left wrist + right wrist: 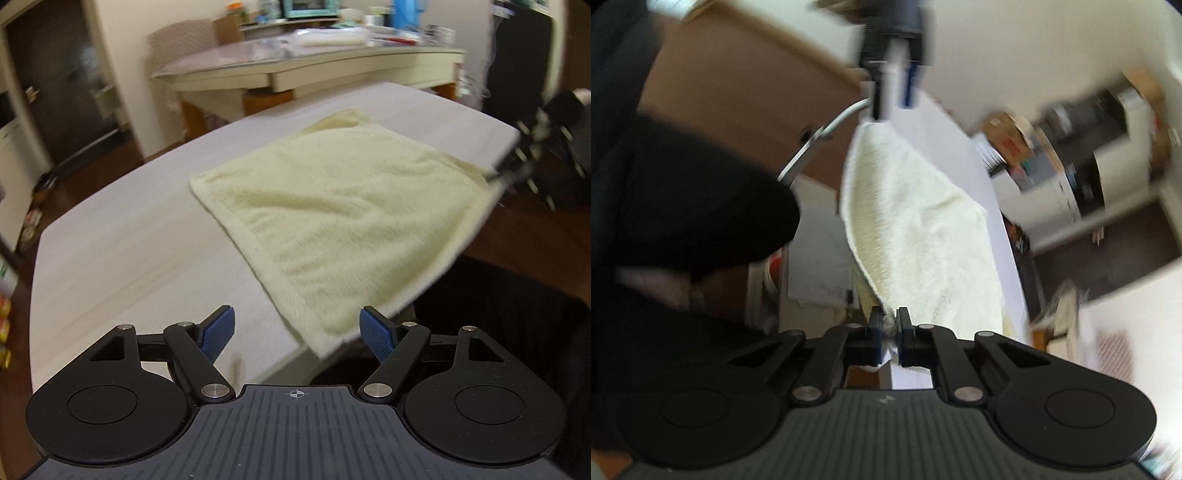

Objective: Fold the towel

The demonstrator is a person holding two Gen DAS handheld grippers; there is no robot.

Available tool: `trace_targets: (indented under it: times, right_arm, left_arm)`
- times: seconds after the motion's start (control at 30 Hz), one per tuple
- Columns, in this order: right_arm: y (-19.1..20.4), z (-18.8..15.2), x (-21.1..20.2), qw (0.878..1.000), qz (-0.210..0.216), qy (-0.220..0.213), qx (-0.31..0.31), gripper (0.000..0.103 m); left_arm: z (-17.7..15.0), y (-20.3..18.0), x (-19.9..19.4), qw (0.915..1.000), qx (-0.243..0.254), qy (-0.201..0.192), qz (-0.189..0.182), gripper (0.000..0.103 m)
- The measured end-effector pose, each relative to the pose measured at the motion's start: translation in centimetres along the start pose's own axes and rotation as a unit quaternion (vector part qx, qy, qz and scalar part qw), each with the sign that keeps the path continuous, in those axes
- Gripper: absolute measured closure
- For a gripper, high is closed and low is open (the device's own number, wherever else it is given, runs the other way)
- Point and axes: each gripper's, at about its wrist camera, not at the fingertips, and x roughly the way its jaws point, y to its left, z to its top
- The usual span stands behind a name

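A pale yellow towel [332,214] lies spread on a white table [129,240], its near right edge hanging past the table's side. My left gripper [299,328] stands open, its blue pads wide apart on either side of the towel's near corner and not pressing on it. The right gripper [517,162] shows blurred at the towel's far right corner. In the right wrist view my right gripper [889,325] is shut on a corner of the towel [916,229], which stretches away from it. The left gripper [892,88] appears blurred at the towel's opposite end.
A long cream counter [314,70] with clutter runs behind the table. Dark floor lies to the left and right. A person's dark clothing [683,203] fills the left of the right wrist view. Cardboard boxes [1008,136] and cabinets stand beyond the table.
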Motion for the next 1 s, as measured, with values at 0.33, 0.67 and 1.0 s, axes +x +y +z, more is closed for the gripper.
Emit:
trace_targets:
  times: [0.33, 0.67, 1.0]
  right_arm:
    - [-4.6, -0.4, -1.9, 0.986, -0.004, -0.028, 0.166, 0.095]
    - [-5.3, -1.2, -3.3, 0.980, -0.004, -0.029, 0.196, 0.095]
    - [-7.0, -1.4, -4.0, 0.988, -0.043, -0.018, 0.145, 0.095]
  left_arm:
    - [-0.8, -3.6, 0.6, 0.9838, 0.179, -0.006, -0.006, 0.042]
    - [-0.4, -5.4, 2.6, 0.9623, 0.271, 0.021, 0.009, 0.096]
    - [7.7, -0.8, 0.3, 0.9870, 0.147, 0.058, -0.031, 0.097]
